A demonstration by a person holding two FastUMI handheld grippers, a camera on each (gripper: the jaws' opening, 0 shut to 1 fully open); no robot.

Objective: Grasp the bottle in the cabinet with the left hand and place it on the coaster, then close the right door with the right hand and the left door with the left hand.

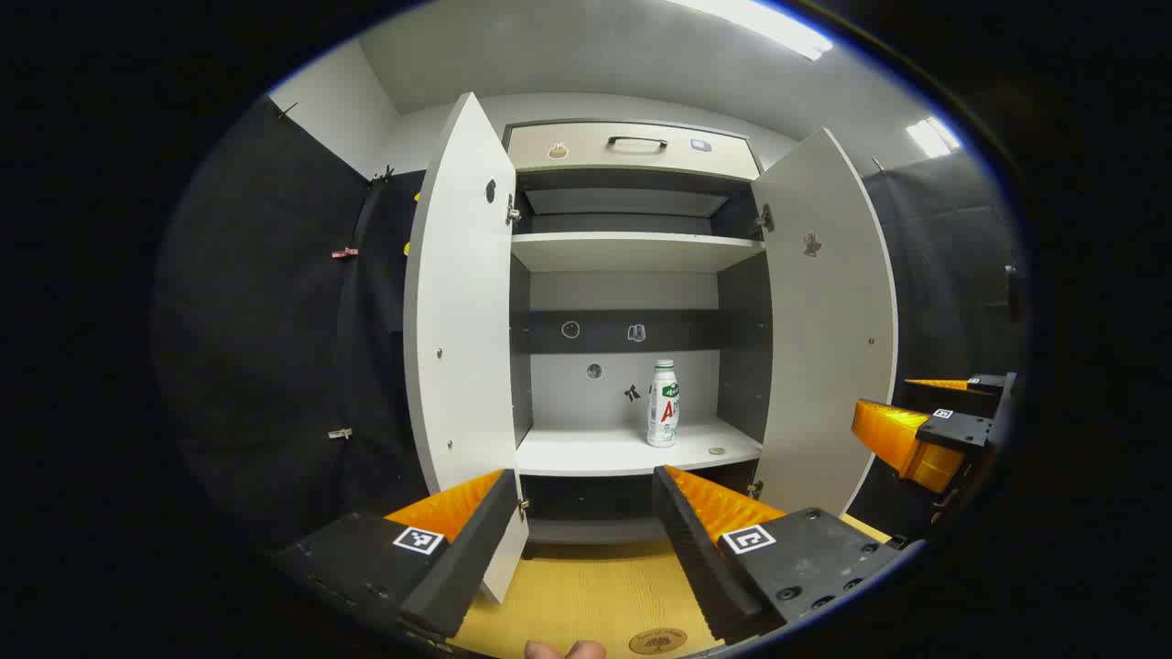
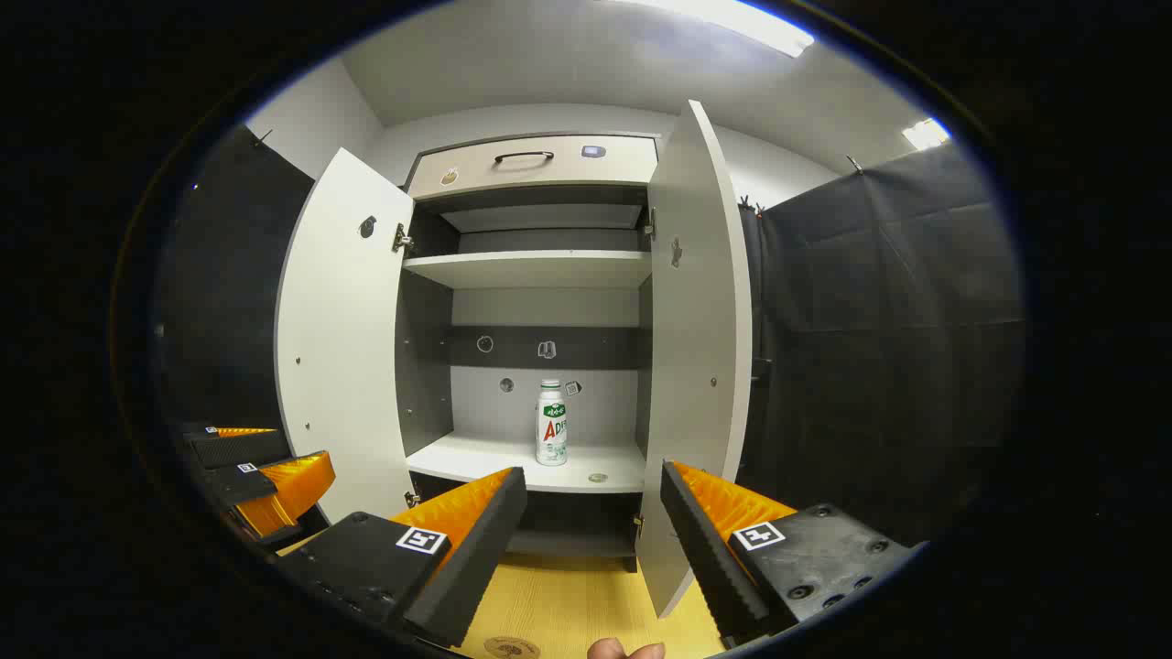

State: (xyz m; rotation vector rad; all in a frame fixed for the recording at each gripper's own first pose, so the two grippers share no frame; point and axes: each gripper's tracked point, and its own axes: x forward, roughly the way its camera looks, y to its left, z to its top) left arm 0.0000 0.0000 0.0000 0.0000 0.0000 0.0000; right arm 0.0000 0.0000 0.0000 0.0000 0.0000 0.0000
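A white bottle [image 1: 663, 404] with a green and red label stands upright on the lower shelf [image 1: 586, 454] of the open cabinet, right of centre; the right gripper view shows the bottle [image 2: 551, 424] too. Both doors, the left door [image 1: 462, 320] and the right door [image 1: 829, 320], are swung wide open. My left gripper [image 1: 586, 494] is open in front of the cabinet, well short of the bottle. My right gripper [image 2: 593, 494] is open too, facing the cabinet near the right door [image 2: 698, 329]. A round wooden coaster [image 1: 657, 641] lies on the wooden tabletop just below my left gripper.
A drawer with a dark handle [image 1: 636, 143] tops the cabinet, above an upper shelf [image 1: 632, 249]. A small round disc [image 1: 717, 450] lies on the lower shelf beside the bottle. The other gripper [image 1: 916, 439] shows at the right edge. Black cloth walls flank both sides.
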